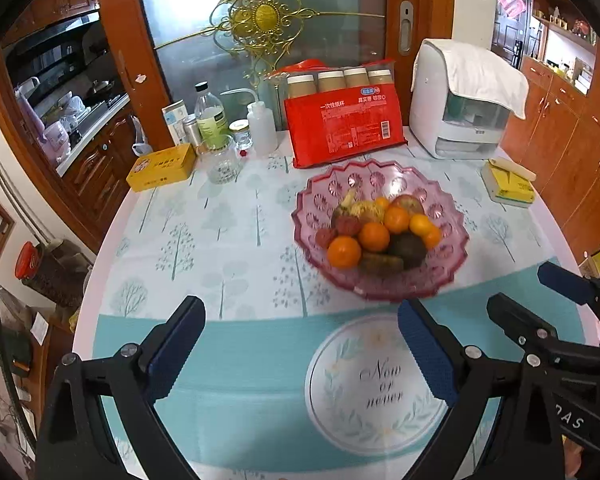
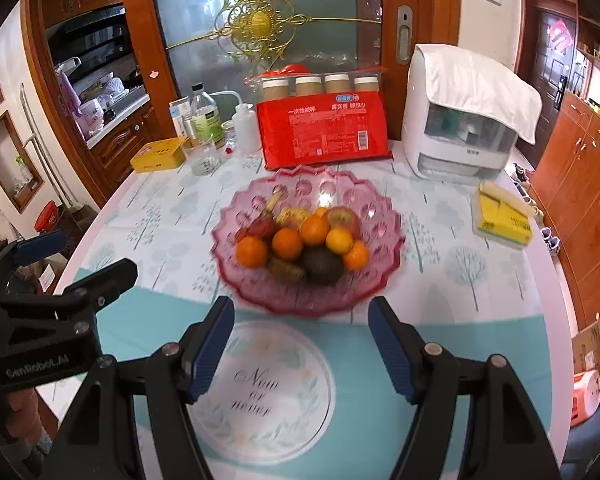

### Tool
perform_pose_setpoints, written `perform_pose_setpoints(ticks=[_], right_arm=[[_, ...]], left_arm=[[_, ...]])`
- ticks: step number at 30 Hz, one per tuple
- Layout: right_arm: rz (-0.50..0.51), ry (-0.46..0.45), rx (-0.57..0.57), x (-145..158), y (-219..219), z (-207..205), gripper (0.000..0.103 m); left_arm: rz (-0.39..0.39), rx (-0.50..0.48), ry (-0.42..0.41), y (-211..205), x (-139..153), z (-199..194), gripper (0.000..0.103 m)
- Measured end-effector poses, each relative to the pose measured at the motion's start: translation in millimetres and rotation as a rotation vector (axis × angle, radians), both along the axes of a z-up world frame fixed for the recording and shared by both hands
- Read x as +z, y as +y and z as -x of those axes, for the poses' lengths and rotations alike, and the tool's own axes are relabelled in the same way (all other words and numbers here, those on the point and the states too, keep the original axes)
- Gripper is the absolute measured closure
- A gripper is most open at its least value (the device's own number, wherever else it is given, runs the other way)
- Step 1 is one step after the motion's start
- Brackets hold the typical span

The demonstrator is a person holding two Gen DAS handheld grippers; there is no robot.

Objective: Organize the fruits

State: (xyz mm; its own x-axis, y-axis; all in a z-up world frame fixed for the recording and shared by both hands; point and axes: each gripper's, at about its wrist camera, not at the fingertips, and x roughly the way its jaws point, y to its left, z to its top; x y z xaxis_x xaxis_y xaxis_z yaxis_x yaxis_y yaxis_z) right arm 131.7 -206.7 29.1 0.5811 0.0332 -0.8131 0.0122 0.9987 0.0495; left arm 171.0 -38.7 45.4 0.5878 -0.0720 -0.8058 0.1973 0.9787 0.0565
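Biggest risk I can see here is the pile itself: the fruits (image 2: 302,240) are heaped in the middle of the pink bowl (image 2: 384,208), oranges leaning on a dark avocado-looking one, so poking in to grab one could roll its neighbours off the heap or over the low scalloped rim. The bowl looks like light plastic too, so a bump on the near edge might slide it across the slick cloth on the bench (image 2: 440,344). Both grippers sit back from it with nothing in them: right gripper (image 2: 302,344) has its jaws apart, bowl just ahead and centred between them; left gripper (image 1: 302,354) is spread wider, bowl ahead and a bit right of centre.
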Motion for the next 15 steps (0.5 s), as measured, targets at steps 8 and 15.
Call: perform_pose_setpoints(ticks=[8,15], right_arm=[[-0.004,-0.004,-0.041,7.0,26.7,62.0,0.033],[-0.002,0.006,-0.048,6.5,48.5,108.6,0.033]], left_arm=[[0.0,0.018,0.001,30.0,0.2,61.4,0.006],[-0.009,0.043,0.016,46.5,-10.6,110.2,0.006]])
